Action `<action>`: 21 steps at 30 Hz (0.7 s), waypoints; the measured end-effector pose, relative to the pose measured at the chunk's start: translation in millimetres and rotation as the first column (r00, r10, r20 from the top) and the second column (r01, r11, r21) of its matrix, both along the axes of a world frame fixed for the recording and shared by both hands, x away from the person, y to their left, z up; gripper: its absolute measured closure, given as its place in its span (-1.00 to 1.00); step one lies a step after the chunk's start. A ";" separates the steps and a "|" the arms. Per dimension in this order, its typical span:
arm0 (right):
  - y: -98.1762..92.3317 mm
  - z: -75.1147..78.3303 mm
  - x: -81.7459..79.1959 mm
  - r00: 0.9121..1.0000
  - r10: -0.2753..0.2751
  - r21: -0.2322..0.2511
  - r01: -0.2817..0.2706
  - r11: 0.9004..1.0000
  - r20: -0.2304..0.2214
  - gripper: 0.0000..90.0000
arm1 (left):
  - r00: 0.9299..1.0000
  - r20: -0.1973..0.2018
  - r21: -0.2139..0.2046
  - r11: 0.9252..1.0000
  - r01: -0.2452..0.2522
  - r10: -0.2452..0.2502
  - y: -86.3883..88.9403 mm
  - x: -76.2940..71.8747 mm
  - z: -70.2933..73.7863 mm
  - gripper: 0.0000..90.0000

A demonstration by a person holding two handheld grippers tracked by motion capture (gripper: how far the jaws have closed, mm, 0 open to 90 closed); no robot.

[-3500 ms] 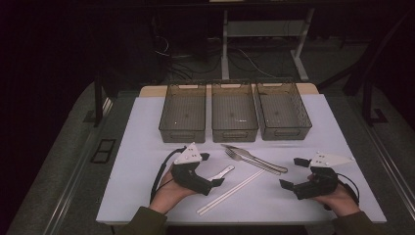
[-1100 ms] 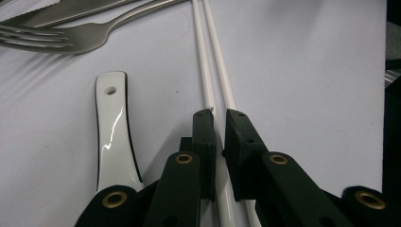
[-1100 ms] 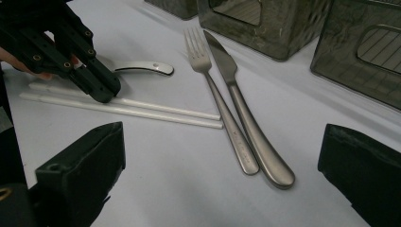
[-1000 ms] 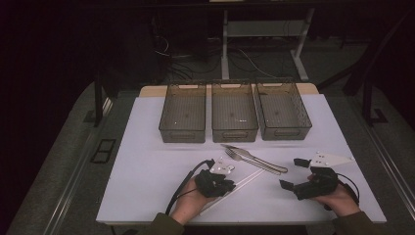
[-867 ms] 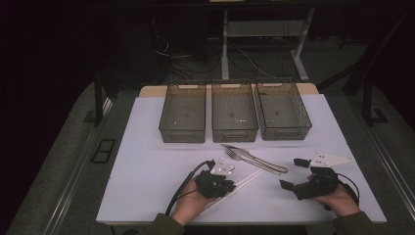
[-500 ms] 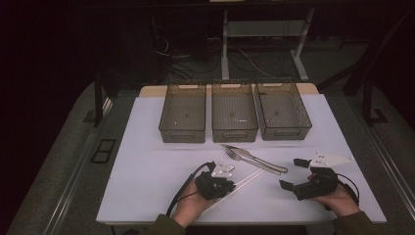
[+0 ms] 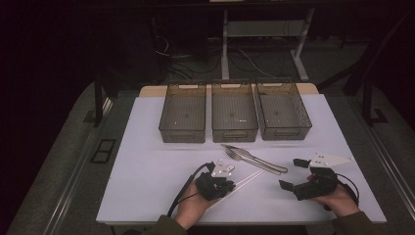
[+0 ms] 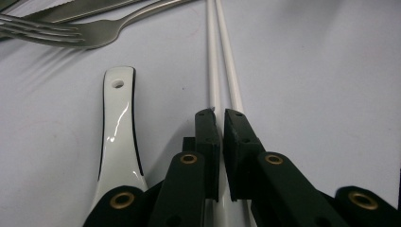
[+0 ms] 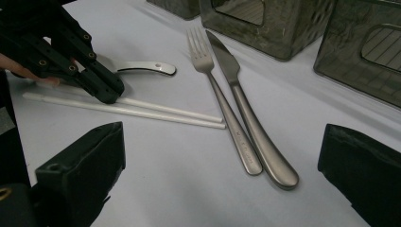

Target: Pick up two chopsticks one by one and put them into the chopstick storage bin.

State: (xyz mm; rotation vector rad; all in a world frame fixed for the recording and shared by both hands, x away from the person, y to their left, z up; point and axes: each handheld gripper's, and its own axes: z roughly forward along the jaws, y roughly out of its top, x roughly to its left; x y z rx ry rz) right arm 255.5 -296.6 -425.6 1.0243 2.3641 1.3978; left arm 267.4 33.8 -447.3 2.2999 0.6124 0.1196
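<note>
**Left gripper clamped on the white chopsticks near the table's front edge**

The pair of white chopsticks point(image 8: 222, 71) is laid flat on the white table point(image 7: 147, 161), near its front edge and a little left of the middle. The left gripper point(image 8: 221, 118) is set down over them: its jaws have just been closing and are drawn almost together, with the two sticks pinched between the pads near one end. The sticks are seen running on beyond the fingertips point(image 8: 206, 124). Just beside them, a white ceramic spoon point(image 8: 118, 127) is laid handle outward, apart from the jaws. Farther on, a steel fork point(image 9: 222, 104) and knife point(image 9: 250, 123) are placed side by side, touching. The right gripper point(image 7: 297, 175) is held near the front right corner, its jaws spread wide with nothing between them. Three dark see-through bins point(image 7: 234, 117) are lined up along the far edge. The room beyond is dark, with cables and a table frame on the floor.
</note>
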 end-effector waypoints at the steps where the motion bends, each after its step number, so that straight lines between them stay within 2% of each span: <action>1: -0.1 0.0 0.2 1.000 0.000 0.000 0.000 1.000 -0.001 -0.96 | 1.000 -0.002 0.003 1.000 0.001 -0.001 0.3 0.7 0.4 0.88; 5: -0.8 0.3 0.3 1.000 -0.004 0.002 0.004 1.000 -0.001 -0.96 | 1.000 -0.008 -0.005 1.000 -0.005 0.005 1.5 0.7 2.4 0.88; 8: -0.5 0.4 -0.3 1.000 -0.004 0.001 0.004 1.000 -0.003 -0.96 | 1.000 -0.008 -0.033 0.999 -0.021 0.020 2.3 0.1 5.1 0.88; 11: -0.4 0.5 -0.5 1.000 -0.004 0.001 0.004 1.000 -0.002 -0.96 | 1.000 -0.009 -0.044 0.999 -0.006 0.006 4.1 0.2 8.7 0.88; 13: -0.7 0.2 0.0 1.000 -0.002 0.000 0.002 1.000 -0.001 -0.96 | 1.000 -0.016 -0.067 0.998 -0.017 0.016 3.9 -0.9 10.8 0.88; 21: -0.5 -0.6 0.4 1.000 -0.002 -0.006 0.002 1.000 0.002 -0.96 | 1.000 -0.005 -0.141 0.990 -0.008 0.008 10.0 -0.7 23.4 0.88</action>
